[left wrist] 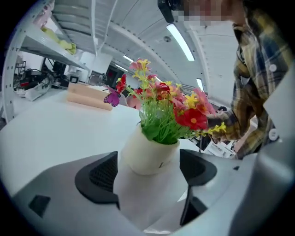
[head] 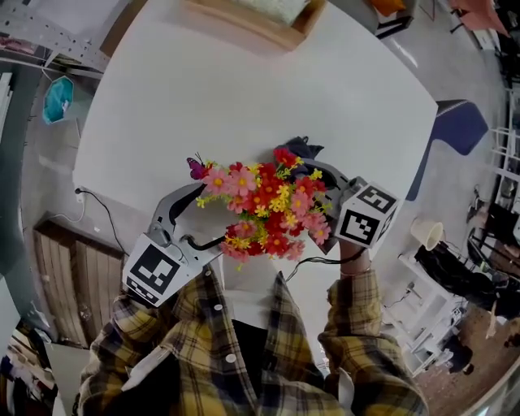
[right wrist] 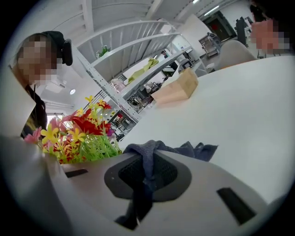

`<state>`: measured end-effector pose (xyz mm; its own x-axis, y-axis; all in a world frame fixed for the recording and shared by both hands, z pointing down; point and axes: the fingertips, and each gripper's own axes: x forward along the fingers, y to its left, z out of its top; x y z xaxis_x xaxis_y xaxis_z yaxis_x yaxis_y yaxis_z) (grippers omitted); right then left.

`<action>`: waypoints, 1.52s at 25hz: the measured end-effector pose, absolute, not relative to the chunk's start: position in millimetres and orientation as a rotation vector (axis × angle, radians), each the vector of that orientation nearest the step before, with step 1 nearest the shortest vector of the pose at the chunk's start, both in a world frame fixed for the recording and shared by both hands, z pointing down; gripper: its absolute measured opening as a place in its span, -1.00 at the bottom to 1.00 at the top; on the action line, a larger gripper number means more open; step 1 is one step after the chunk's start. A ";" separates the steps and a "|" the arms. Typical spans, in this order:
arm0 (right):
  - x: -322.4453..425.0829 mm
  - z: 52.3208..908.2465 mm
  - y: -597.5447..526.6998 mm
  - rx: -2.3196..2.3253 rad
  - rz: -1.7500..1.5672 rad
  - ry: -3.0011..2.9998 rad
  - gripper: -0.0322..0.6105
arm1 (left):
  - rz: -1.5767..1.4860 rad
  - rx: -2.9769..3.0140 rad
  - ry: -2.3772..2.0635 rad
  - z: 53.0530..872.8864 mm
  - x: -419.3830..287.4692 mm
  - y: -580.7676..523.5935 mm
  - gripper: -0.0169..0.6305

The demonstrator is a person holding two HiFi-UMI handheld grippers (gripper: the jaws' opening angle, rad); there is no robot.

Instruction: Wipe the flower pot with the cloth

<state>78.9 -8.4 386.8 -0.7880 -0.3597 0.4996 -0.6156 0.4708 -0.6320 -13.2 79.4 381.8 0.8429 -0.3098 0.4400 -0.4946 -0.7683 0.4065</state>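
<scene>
A cream flower pot (left wrist: 146, 154) full of red, pink and yellow artificial flowers (head: 264, 210) stands near the front edge of the white table (head: 244, 97). My left gripper (left wrist: 148, 171) is shut on the flower pot, with a dark pad touching each side of it. In the head view the flowers hide the pot and the left jaw tips. My right gripper (right wrist: 146, 174) is shut on a dark blue cloth (right wrist: 184, 150). The cloth (head: 302, 149) bunches just behind the flowers, on their right.
A wooden box (head: 260, 20) sits at the table's far edge, also seen as a box (right wrist: 177, 90) from the right gripper. A blue chair (head: 459, 130) stands right of the table. Metal shelving (right wrist: 133, 60) lies beyond. My plaid sleeves (head: 357, 325) are close below.
</scene>
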 end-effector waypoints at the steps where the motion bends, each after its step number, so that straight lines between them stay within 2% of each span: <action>1: 81.1 386.9 -4.8 0.844 1.236 -2.423 -0.86 | 0.477 2.503 -0.613 380.8 -10.4 79.4 0.34; 7: 82.8 387.9 10.1 0.851 1.273 -2.419 -0.86 | 0.485 2.604 -0.602 371.8 8.3 76.5 0.34; 30: 34.5 389.9 -19.9 0.322 1.091 -2.451 -0.86 | 0.600 2.791 0.108 372.9 26.6 73.1 0.33; 38: 40.5 388.4 -31.0 0.435 1.084 -2.480 -0.86 | 0.567 2.774 0.142 374.7 16.3 72.7 0.33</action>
<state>40.5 -31.0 388.4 -0.8728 -0.1215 0.4727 -0.4295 0.6512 -0.6257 16.3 72.7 374.7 0.9170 0.1563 0.3669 0.0355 -0.9483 0.3155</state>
